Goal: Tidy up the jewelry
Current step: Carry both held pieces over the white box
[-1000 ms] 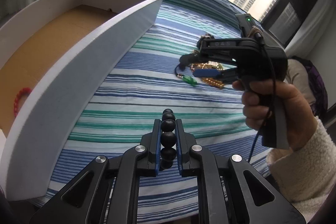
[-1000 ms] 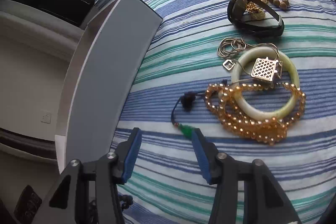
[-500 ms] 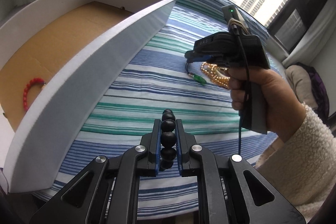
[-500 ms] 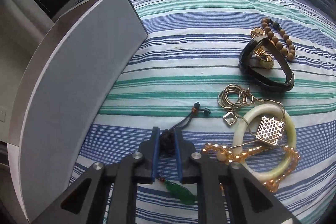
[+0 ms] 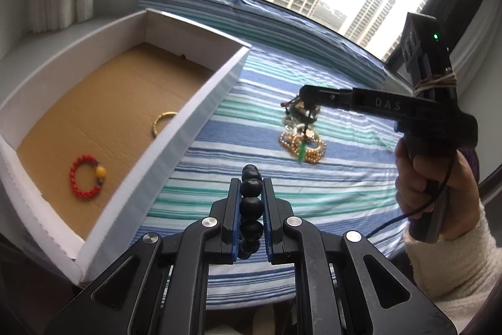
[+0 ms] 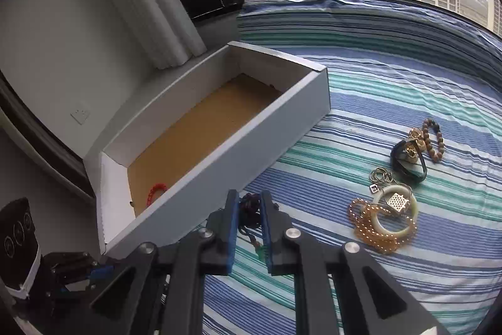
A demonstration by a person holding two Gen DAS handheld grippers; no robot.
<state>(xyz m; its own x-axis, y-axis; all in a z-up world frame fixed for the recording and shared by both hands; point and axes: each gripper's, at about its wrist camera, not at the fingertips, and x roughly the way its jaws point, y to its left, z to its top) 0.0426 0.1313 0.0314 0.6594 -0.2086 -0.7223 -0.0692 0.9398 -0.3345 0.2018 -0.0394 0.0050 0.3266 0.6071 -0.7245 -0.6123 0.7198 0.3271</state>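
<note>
A string of round, matt black beads (image 5: 251,203) is clamped between the blue-padded jaws of the left gripper (image 5: 250,178). Its long axis runs along the fingers, pointing away toward the far window, with one bead end poking past the fingertips and the other hanging below the pads.

The right gripper (image 6: 248,203) is seen from the left wrist view as a black pistol-shaped tool held in a hand (image 5: 433,187) with a fleecy cream sleeve (image 5: 451,259). Its jaws have just been closing and are now pressed on a dark cord necklace (image 6: 249,209), which is lifted clear of the bed. The thin cord hangs downward, ending in a small, smooth green pendant (image 5: 301,151) that points toward the bedspread.

A soft bedspread (image 6: 376,90), striped in blue, teal and white, is spread beneath both tools. On its right part a loose pile is seen: amber glassy beads (image 6: 370,228) coiled around a pale, polished bangle (image 6: 396,218), thin gold rings, a black band (image 6: 408,162) and a wooden bead bracelet (image 6: 436,140).

To the left, a shallow white cardboard box (image 5: 200,105) with a brown corrugated floor is laid lengthwise, running near to far. Inside it a red beaded bracelet (image 5: 85,178) with one yellow bead and a slim gold bangle (image 5: 162,122) are lying flat, well apart.
</note>
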